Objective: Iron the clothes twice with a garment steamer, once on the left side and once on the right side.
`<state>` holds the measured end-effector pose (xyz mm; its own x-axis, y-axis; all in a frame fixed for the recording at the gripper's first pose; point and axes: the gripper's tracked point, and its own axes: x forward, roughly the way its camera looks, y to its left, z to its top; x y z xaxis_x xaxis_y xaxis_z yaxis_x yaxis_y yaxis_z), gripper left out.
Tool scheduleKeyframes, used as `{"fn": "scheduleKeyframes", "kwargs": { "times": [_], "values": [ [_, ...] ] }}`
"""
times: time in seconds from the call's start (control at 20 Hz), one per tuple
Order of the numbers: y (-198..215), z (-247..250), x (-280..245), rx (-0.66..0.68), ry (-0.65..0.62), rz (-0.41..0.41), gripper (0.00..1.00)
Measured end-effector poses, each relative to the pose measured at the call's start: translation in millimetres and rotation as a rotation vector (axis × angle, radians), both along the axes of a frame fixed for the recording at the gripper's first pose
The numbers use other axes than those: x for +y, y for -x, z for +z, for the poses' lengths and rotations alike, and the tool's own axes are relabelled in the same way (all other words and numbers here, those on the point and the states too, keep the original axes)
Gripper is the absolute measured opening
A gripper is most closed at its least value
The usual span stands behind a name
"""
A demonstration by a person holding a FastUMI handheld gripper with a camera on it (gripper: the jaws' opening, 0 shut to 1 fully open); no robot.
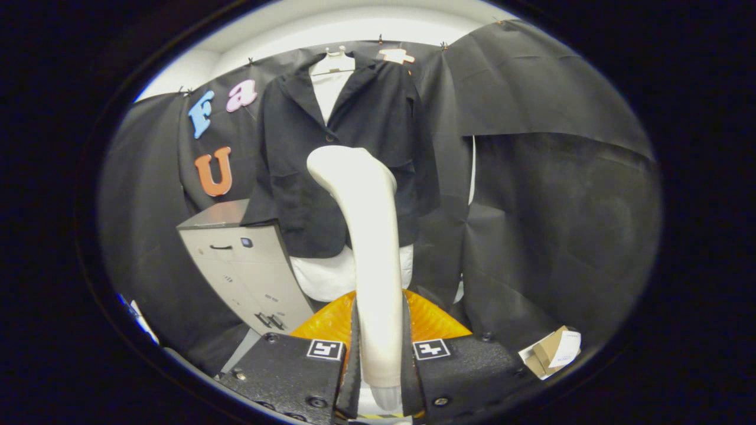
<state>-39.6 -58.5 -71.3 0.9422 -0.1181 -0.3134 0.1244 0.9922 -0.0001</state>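
Gripper view: my gripper (379,348) is clamped on the garment steamer (369,236), both fingers pressing its handle. Beyond its head hangs a dark jacket (307,177) over a white shirt (328,85).

floor (254,345): grey strip below the cloth wall | grey cabinet (248,265) stands on it, left of the fingers | cardboard box (552,351) lies low to the right

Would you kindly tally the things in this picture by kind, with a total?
Garments: 2, black jacket, white shirt
Steamers: 1, garment steamer, gripper shut on it
Cabinets: 1, grey cabinet
Boxes: 1, cardboard box
Total: 5
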Motion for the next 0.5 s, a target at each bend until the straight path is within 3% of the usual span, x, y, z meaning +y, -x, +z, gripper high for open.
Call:
{"fn": "scheduleKeyframes", "kwargs": {
  "times": [0.3, 0.5],
  "values": [
    [57.2, 23.2, 6.2, -0.064, -0.024, 0.099, 0.30],
    [91.1, 3.1, 13.5, -0.049, -0.047, 0.151, 0.30]
  ]
}}
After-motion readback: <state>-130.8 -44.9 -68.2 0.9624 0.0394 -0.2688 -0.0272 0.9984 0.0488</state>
